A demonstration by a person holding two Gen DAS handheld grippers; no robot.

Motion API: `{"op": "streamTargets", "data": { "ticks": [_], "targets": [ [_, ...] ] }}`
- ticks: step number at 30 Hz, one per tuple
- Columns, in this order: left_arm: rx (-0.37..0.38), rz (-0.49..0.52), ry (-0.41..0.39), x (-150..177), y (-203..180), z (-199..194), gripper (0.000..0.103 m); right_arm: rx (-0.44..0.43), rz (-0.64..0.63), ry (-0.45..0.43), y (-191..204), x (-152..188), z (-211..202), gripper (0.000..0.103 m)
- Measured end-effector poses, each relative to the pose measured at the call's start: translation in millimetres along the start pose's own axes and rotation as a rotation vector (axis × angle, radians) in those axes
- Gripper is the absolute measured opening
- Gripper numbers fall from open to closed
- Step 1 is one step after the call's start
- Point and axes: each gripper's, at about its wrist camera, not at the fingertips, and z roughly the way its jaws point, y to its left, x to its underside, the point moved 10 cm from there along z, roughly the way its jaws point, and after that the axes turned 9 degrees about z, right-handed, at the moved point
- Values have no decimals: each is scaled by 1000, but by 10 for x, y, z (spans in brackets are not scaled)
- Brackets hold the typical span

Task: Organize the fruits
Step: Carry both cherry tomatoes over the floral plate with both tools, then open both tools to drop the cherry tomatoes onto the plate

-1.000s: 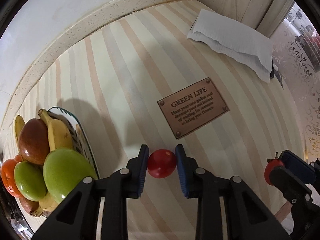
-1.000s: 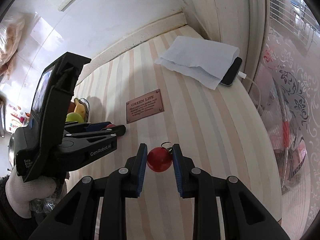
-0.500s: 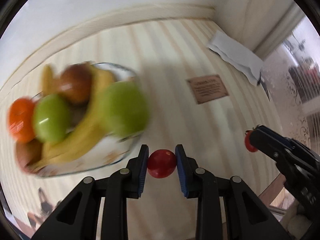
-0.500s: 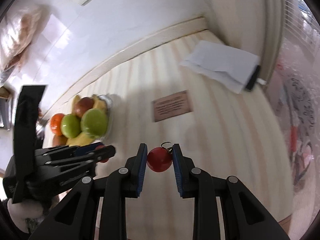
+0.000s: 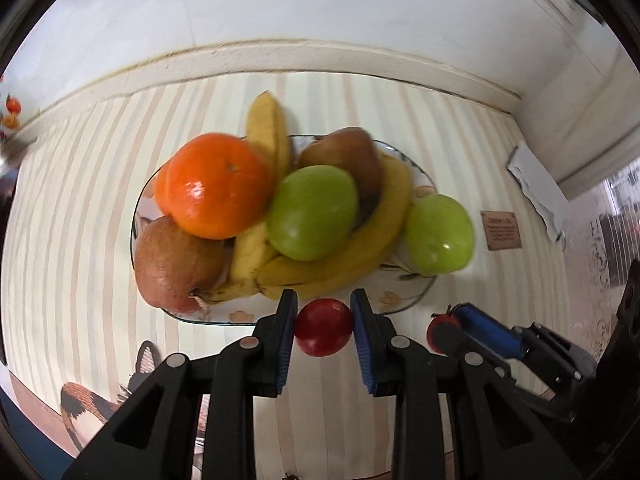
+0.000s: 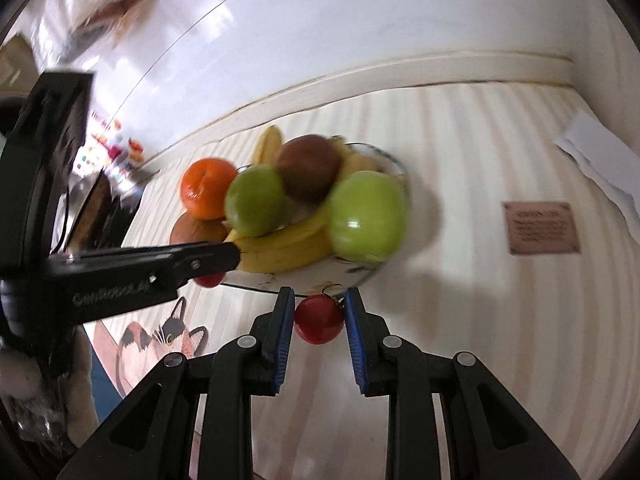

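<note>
Red and small, a cherry tomato (image 5: 323,333) sits pinched between the blue pads of the left gripper (image 5: 323,330), just short of the plate's (image 5: 404,307) near rim. Beside it the right gripper (image 6: 320,320) clamps a second, stemmed tomato (image 6: 319,319) the same way. Both are held tips-down, likely for setting onto the plate. Beyond, the plate is heaped with bananas (image 5: 352,256), green apples (image 5: 312,212) and an orange (image 5: 214,186), leaving bare room mostly along the front edge

Both tongs, left (image 5: 324,330) and right (image 6: 320,320), point steeply downward, jaws clamped.
</note>
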Motion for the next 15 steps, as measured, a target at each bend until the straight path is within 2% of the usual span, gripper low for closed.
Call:
{"op": "streamTargets", "data": {
  "ticks": [6,15],
  "targets": [
    [84,-92,38,33,143,95,25,17,-70,-3,123,-5,128,28],
    [153,-139,64,12,159,136,25,42,-123,-28,177,-43,211,28]
  ]
}}
